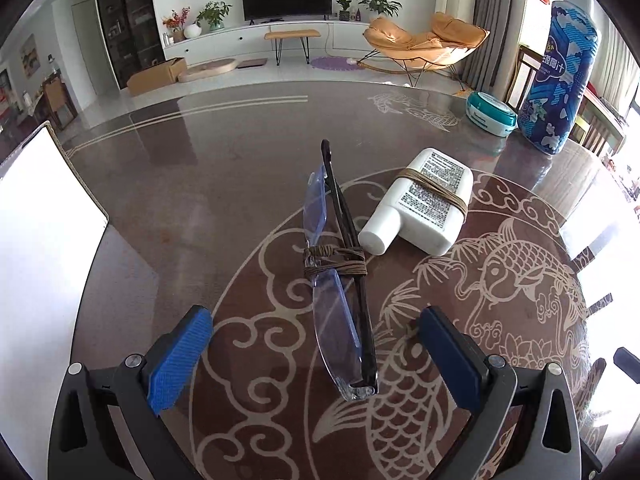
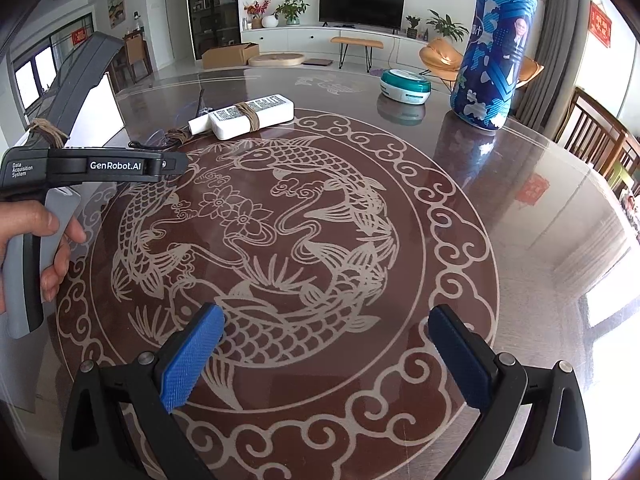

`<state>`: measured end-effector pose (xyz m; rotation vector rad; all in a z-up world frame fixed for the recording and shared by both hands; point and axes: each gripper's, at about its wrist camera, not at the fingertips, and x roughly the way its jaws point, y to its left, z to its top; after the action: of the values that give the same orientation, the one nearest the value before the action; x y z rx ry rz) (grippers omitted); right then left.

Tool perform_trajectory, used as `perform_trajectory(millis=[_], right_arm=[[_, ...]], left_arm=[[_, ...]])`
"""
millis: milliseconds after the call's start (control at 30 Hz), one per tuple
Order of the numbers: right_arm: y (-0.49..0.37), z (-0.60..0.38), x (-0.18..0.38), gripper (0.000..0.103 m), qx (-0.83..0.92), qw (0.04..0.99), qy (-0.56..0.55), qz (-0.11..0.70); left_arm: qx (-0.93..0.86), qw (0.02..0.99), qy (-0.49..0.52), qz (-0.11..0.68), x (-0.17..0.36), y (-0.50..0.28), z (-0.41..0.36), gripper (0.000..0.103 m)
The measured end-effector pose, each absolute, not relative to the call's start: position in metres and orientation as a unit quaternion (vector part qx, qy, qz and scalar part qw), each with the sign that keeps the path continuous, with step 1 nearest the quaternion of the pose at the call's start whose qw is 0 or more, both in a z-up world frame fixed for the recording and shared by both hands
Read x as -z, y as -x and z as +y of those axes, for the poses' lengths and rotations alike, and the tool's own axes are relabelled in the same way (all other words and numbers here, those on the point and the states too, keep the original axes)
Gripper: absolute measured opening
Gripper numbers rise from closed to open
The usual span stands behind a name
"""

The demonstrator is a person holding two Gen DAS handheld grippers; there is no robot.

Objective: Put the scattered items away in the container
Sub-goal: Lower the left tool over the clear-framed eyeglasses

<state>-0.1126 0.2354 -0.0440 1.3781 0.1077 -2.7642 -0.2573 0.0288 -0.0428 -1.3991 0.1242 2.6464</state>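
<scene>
Folded glasses [image 1: 340,280] with clear lenses and dark arms, bound with brown twine, lie on the table. They sit between the fingers of my open left gripper [image 1: 315,316], and neither blue pad touches them. Just beyond, to the right, a white flat bottle [image 1: 420,204] wrapped in twine lies on its side. The white container [image 1: 40,240] stands at the far left. My right gripper [image 2: 327,314] is open over the fish pattern with nothing between its fingers. From the right wrist view the white bottle [image 2: 248,116] and the glasses [image 2: 176,136] lie far off at the upper left.
A teal round tin [image 1: 490,114] and a tall blue patterned bottle [image 1: 560,80] stand at the table's far right. A hand [image 2: 52,240] holds the left tool's black housing [image 2: 92,166]. Wooden chairs [image 2: 600,140] stand past the table's right edge.
</scene>
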Motion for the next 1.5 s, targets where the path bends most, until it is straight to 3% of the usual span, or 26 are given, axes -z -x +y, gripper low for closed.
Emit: perform_trajectory(millis=[133, 200, 267, 333, 1000, 1333, 1400, 1433, 1467, 1500], right_arm=[[0.112, 0.235, 0.044, 0.102, 0.894, 0.025, -0.446, 0.035], [0.112, 0.235, 0.044, 0.102, 0.894, 0.025, -0.446, 0.035], [0.112, 0.236, 0.044, 0.102, 0.894, 0.023, -0.446, 0.036], [0.112, 0.235, 0.043, 0.102, 0.894, 0.022, -0.445, 0.037], [0.112, 0.235, 0.043, 0.102, 0.895, 0.017, -0.445, 0.039], [0.112, 0.235, 0.043, 0.102, 0.895, 0.009, -0.444, 0.047], [0.112, 0.235, 0.043, 0.102, 0.895, 0.009, -0.444, 0.047], [0.112, 0.234, 0.043, 0.103, 0.895, 0.009, -0.444, 0.047], [0.112, 0.234, 0.043, 0.103, 0.895, 0.009, -0.444, 0.048], [0.112, 0.234, 0.043, 0.103, 0.895, 0.008, -0.444, 0.049]], left_arm=[[-0.882, 0.054, 0.468, 0.035, 0.042, 0.264, 0.025, 0.100], [-0.888, 0.055, 0.456, 0.035, 0.038, 0.263, 0.024, 0.076], [-0.889, 0.062, 0.452, 0.040, 0.034, 0.262, 0.024, 0.040], [-0.887, 0.066, 0.454, 0.047, 0.032, 0.261, 0.025, 0.027], [-0.896, 0.013, 0.443, 0.020, 0.034, 0.128, -0.027, 0.027], [-0.901, 0.014, 0.434, 0.016, 0.035, 0.114, -0.030, 0.029], [-0.901, 0.013, 0.433, 0.016, 0.035, 0.113, -0.030, 0.032], [-0.901, 0.009, 0.433, 0.018, 0.035, 0.112, -0.031, 0.040], [-0.901, 0.004, 0.434, 0.020, 0.035, 0.113, -0.032, 0.058], [-0.899, 0.000, 0.437, 0.020, 0.037, 0.113, -0.033, 0.068]])
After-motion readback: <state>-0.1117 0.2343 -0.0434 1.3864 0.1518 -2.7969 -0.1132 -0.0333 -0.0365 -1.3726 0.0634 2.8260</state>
